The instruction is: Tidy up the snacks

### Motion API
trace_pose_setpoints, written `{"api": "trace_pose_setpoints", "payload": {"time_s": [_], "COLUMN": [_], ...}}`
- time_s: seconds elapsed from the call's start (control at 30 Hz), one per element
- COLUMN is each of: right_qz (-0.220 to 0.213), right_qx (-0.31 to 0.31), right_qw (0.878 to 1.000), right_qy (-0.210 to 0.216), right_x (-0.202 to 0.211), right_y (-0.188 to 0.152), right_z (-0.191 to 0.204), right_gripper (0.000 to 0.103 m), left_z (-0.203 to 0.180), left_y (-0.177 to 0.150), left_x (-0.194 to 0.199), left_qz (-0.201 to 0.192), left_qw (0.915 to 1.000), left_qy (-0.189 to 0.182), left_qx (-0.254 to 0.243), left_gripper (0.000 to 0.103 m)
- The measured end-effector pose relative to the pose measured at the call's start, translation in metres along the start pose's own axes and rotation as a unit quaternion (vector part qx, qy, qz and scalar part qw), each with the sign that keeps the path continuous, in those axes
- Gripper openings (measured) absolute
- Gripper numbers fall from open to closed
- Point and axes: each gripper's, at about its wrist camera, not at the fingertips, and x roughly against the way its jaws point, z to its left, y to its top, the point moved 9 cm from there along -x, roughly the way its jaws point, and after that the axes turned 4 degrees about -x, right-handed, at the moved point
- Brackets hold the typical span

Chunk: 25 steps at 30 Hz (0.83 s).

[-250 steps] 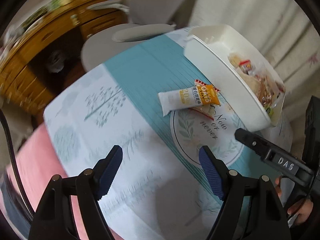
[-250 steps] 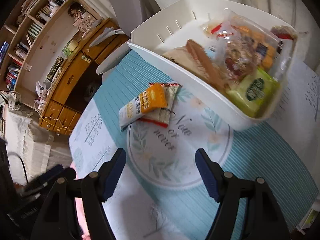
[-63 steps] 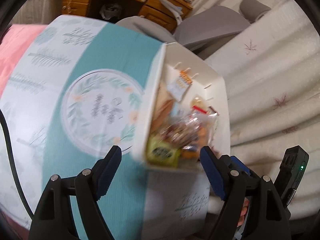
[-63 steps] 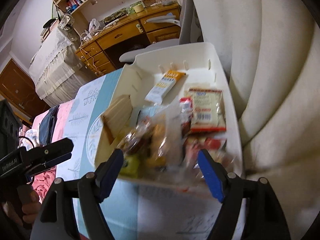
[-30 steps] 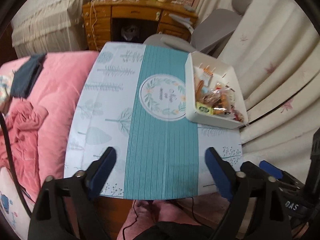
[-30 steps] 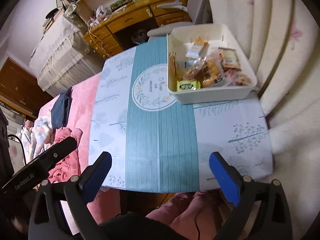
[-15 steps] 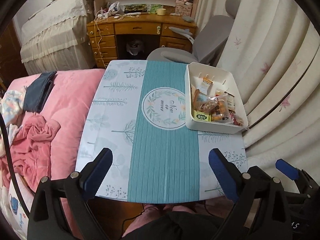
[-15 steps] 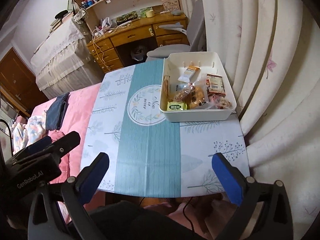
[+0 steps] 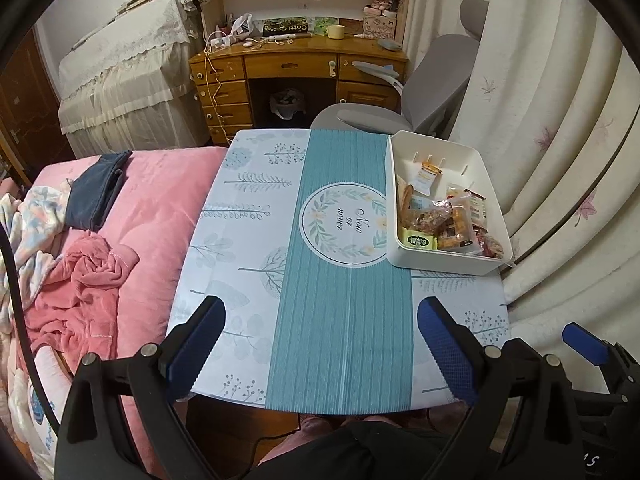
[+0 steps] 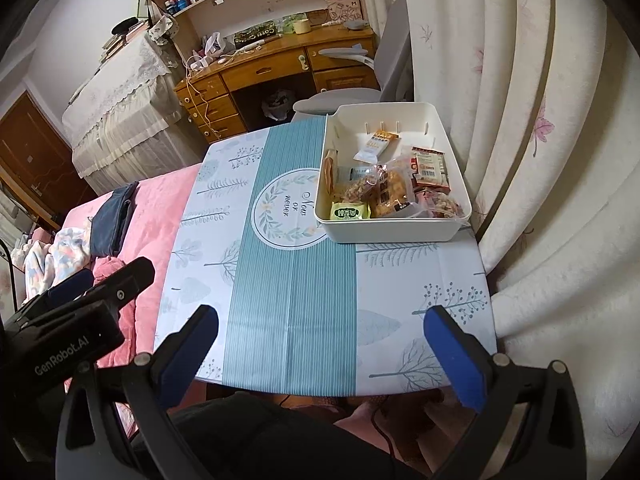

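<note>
Snack task near its apparent end, seen from both wrist cameras. The white bin (image 10: pixel 394 232) stands at the far right corner of the table (image 9: pixel 344 320), its long side along the curtain (image 10: pixel 540 160), which leaves the printed round emblem (image 9: pixel 342 222) beside the bin uncovered. All visible snacks (image 10: pixel 384 188) lie inside the bin: an orange-and-white bar (image 10: pixel 376 146) alone toward the bin's far wall, a green packet (image 10: pixel 349 212) against its near wall, bagged biscuits and a red packet between them. No packet lies on the cloth outside the bin. The left gripper (image 9: pixel 320 340) and right gripper (image 10: pixel 320 344) hang over the table edge nearest the person, well apart from the bin, fingers spread wide and empty, which suggests the sorting is done
</note>
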Motion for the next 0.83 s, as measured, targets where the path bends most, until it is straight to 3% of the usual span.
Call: {"api": "trace_pose_setpoints", "payload": {"time_s": [0.17,0.83], "right_qz": [0.0,0.005], "right_qx": [0.001,-0.002], "right_qw": [1.0,1.0], "right_qy": [-0.001,-0.001], "right_x": [-0.001,-0.006], "right_y": [0.001,0.004], "right_z": [-0.001,-0.002], "right_gripper": [0.103,0.103], "left_z": [-0.001,0.001], "left_y": [0.005,0.014], "left_x": [0.001,-0.003], "left_qz": [-0.009,-0.004], "left_qw": [0.9998,0.9999], "left_qy": [0.014,0.012], "left_qx": [-0.008,-0.009], "left_gripper": [0.096,0.096]}}
